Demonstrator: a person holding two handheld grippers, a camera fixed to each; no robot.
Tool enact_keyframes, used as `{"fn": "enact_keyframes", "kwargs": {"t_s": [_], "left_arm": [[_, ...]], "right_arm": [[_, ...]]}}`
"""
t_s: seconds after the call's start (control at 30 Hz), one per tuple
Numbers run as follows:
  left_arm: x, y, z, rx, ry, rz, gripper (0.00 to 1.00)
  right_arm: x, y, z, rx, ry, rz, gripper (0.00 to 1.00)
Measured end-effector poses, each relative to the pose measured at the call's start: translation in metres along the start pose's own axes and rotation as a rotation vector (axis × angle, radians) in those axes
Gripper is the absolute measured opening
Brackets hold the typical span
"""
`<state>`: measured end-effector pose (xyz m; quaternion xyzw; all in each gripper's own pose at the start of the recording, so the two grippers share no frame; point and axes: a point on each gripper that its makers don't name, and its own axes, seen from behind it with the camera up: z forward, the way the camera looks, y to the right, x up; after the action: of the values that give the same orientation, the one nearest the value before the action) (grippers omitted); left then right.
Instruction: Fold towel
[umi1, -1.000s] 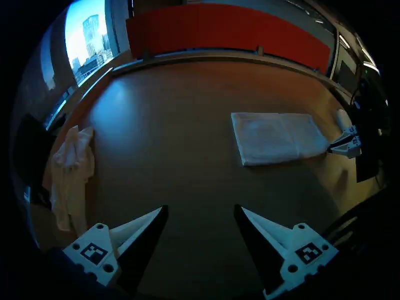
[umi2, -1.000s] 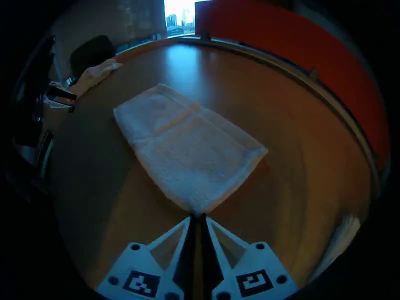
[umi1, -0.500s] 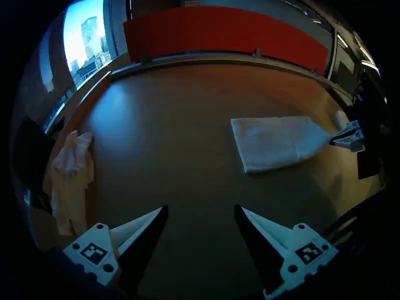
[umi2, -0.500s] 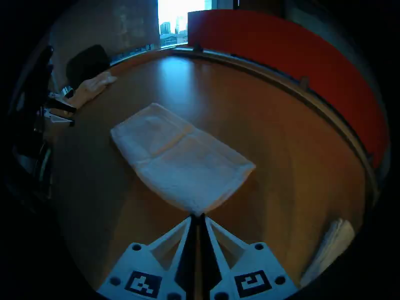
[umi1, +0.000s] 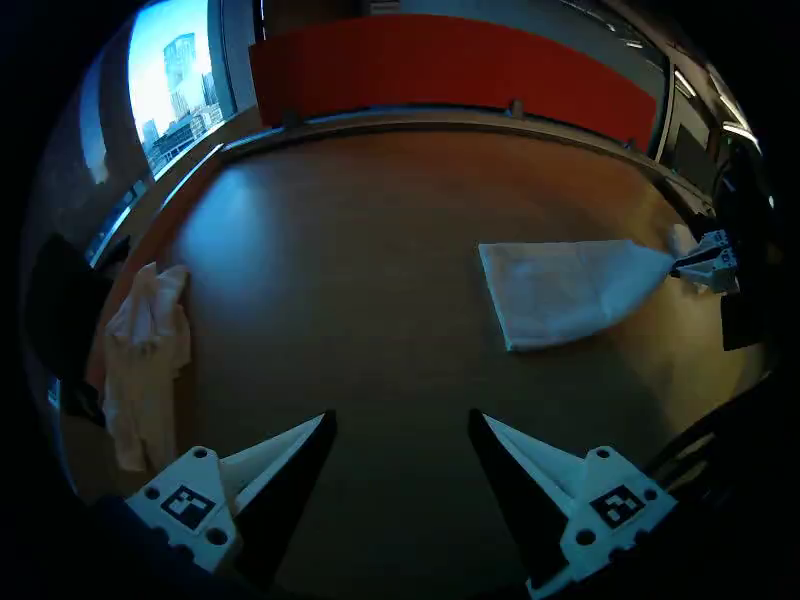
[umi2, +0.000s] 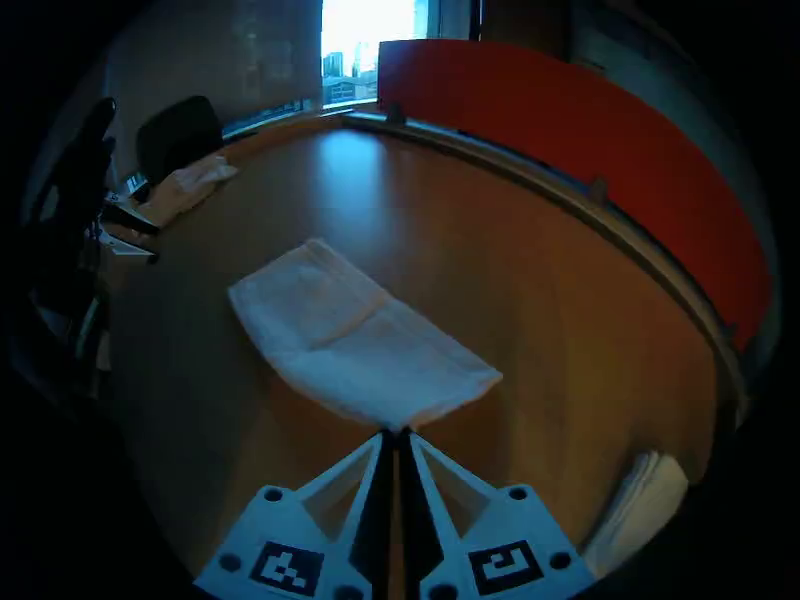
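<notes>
The left tongs (umi1: 400, 415) are wide apart and hold nothing above the brown table (umi1: 350, 300). Far off in the left gripper view, the right tongs (umi2: 395, 435) pinch one corner of the white towel (umi1: 565, 290) and pull it into a point. The right gripper view shows that pinch up close, with the tongs squeezed together on the corner. The towel lies on the table, and its long side runs away from the right tongs. Both tongs have black-and-white square marks.

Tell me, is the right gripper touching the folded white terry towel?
Touching. The right gripper view shows the right gripper shut on the near corner of the folded white terry towel, raised off the wooden table.
</notes>
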<state>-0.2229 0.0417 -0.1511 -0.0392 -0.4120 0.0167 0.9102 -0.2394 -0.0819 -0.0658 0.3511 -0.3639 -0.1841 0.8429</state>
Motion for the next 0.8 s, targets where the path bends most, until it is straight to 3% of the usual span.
{"fn": "enact_keyframes", "kwargs": {"t_s": [0.8], "left_arm": [[-0.009, -0.010, -0.021, 0.013, 0.019, -0.052, 0.98]], "right_arm": [[0.100, -0.030, 0.011, 0.083, 0.087, -0.190, 0.03]]}}
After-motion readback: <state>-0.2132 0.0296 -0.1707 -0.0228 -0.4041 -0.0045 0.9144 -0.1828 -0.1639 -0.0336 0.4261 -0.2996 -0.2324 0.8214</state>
